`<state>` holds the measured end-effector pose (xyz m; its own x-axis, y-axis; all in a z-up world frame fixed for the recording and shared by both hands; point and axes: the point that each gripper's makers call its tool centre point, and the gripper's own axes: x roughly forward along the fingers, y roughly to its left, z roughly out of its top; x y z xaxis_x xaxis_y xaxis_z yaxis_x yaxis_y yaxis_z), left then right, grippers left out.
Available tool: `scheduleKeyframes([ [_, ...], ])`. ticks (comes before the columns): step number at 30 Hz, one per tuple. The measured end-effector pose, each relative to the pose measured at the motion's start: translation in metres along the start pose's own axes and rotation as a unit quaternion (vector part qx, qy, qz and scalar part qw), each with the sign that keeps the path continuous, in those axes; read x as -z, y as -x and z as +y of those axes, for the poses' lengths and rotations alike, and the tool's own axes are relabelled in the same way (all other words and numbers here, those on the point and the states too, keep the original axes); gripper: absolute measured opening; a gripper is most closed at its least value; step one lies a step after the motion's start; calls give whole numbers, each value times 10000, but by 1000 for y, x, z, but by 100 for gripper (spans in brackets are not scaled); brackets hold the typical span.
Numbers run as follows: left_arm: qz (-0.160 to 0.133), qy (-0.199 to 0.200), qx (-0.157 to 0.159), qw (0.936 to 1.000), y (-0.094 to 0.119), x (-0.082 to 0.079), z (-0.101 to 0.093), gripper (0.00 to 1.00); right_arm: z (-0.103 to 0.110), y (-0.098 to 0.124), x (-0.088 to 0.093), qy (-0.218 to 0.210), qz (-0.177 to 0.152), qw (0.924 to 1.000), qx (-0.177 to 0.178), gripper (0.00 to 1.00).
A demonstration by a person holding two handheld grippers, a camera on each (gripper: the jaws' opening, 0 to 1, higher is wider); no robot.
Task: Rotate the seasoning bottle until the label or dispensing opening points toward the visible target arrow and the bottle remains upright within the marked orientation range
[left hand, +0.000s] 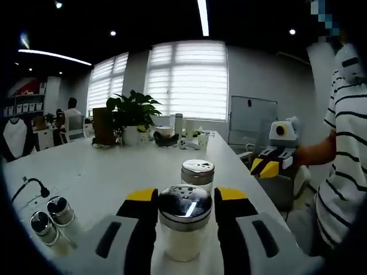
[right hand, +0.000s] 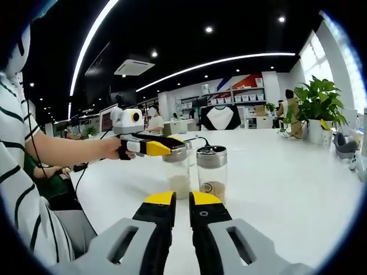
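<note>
A glass seasoning bottle [left hand: 184, 223] with a chrome perforated lid and white contents stands upright on the white table [left hand: 114, 172]. My left gripper [left hand: 184, 200] is shut on it, one jaw on each side just under the lid. In the right gripper view the same bottle [right hand: 178, 175] stands under the left gripper [right hand: 171, 150], which a hand holds. A second bottle [left hand: 198, 172] with brownish contents [right hand: 211, 172] stands right behind it. My right gripper [right hand: 182, 207] hangs low over the table with its jaws together and nothing between them; its yellow tips [left hand: 264, 166] lie at the table's right edge.
Two small shakers [left hand: 53, 219] and a black cable [left hand: 31, 186] lie at the left. A potted plant [left hand: 133, 114], a bowl and small items stand at the far end. A person in a striped shirt [left hand: 344, 172] stands at the right edge of the table.
</note>
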<state>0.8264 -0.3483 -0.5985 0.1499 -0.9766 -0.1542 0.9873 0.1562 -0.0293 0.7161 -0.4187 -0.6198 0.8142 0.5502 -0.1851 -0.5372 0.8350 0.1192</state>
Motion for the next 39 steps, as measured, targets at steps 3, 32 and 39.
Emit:
scheduleKeyframes([
  [3, -230, 102, -277, 9993, 1, -8, 4, 45, 0, 1, -1, -1, -13, 10000, 12, 7],
  [32, -427, 224, -2482, 9675, 11, -9, 14, 45, -2, 6, -3, -91, -28, 9998, 157, 6],
  [39, -314, 229, -2517, 9670, 8, 1, 13, 43, -6, 7, -1, -117, 0, 9997, 209, 6],
])
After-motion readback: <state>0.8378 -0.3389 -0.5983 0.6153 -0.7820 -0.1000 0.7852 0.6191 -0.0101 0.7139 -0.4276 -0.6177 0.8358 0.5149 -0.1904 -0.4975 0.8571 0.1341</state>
